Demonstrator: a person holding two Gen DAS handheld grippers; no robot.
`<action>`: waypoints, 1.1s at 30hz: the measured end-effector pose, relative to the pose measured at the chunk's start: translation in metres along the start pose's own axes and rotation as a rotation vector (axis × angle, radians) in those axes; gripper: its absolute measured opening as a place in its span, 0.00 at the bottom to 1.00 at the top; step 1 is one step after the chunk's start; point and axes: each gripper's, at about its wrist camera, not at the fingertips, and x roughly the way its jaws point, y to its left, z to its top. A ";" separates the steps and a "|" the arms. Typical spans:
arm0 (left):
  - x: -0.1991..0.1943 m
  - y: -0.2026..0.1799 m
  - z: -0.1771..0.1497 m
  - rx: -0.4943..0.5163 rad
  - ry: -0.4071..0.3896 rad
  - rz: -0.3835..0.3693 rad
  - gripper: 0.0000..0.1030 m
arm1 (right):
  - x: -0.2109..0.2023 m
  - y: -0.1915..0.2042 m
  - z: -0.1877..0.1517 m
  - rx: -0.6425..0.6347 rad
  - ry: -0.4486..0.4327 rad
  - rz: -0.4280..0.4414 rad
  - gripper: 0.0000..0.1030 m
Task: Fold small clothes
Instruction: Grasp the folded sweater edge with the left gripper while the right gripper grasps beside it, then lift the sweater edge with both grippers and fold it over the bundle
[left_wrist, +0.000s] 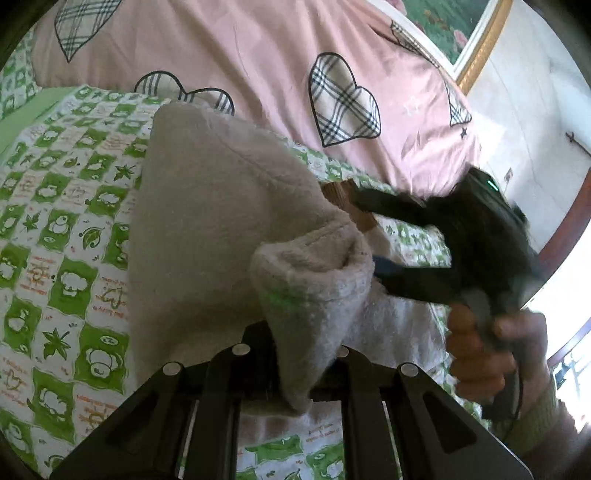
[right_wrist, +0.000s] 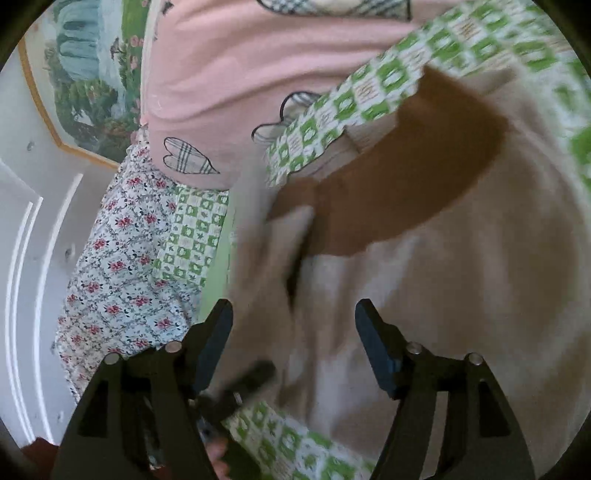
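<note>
Left gripper (left_wrist: 295, 373) jaws pinched tight on fabric; right gripper (right_wrist: 293, 343) jaws spread wide, gripped by bare hand (left_wrist: 480, 350).

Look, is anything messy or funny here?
Nothing is torn or spilled. The beige fleece garment is just bunched up mid-fold: the left gripper pinches its cuff, which stands up like a cone, while the right gripper is open over it.

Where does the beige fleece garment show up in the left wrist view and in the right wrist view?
Left wrist: the beige fleece garment fills the centre, a bunched fold of it pinched in the left gripper.
Right wrist: it fills the right half, blurred, with its brown patch above the open right gripper.
Shared landmark: the green checked bedsheet under the garment, with the pink heart-print quilt beyond.
</note>
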 end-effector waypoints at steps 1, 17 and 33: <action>0.000 -0.001 0.000 0.012 0.002 0.005 0.09 | 0.010 0.000 0.005 0.004 0.015 0.013 0.68; 0.000 -0.061 0.012 0.145 0.026 -0.074 0.09 | 0.010 0.066 0.047 -0.362 -0.062 -0.191 0.16; 0.096 -0.128 -0.017 0.226 0.206 -0.131 0.12 | -0.067 -0.044 0.046 -0.265 -0.129 -0.421 0.17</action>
